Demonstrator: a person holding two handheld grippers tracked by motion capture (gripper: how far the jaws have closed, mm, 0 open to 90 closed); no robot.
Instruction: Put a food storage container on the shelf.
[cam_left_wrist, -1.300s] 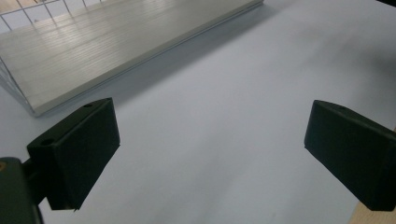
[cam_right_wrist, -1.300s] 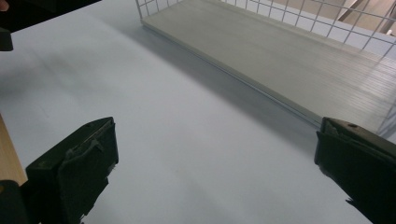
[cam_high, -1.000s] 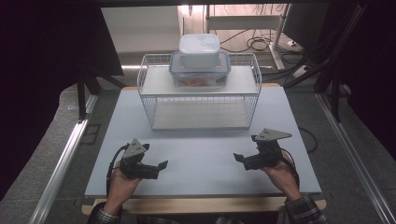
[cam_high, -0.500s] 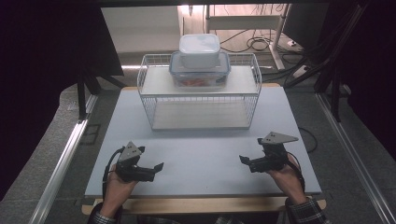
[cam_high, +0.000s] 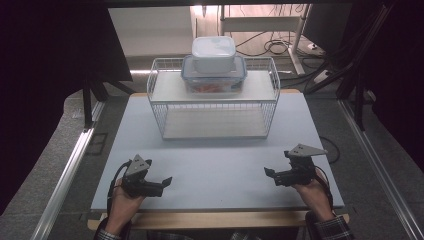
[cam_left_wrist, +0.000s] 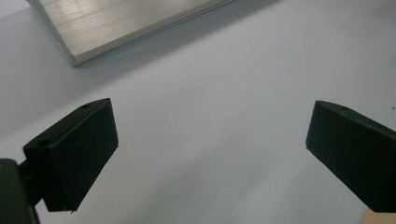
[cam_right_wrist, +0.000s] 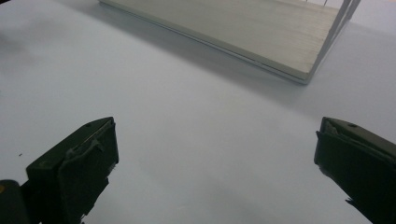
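Both grippers rest low at the near edge of the tabletop (cam_high: 215, 165), the left gripper (cam_high: 162, 183) near-left and the right gripper (cam_high: 270, 176) near-right, each with its jaws wide apart and nothing between them. The things nearest to reach for sit far off: a small box (cam_high: 213, 53) stacked on a larger lidded box (cam_high: 214, 75), both on the top shelf of a wire rack (cam_high: 160, 107) at the far middle. The risk lies in that stack. A grip on the lower box alone would likely tip the small box off. A reach from below could catch a jaw on the rack's raised wire rim and shove the whole rack backwards.
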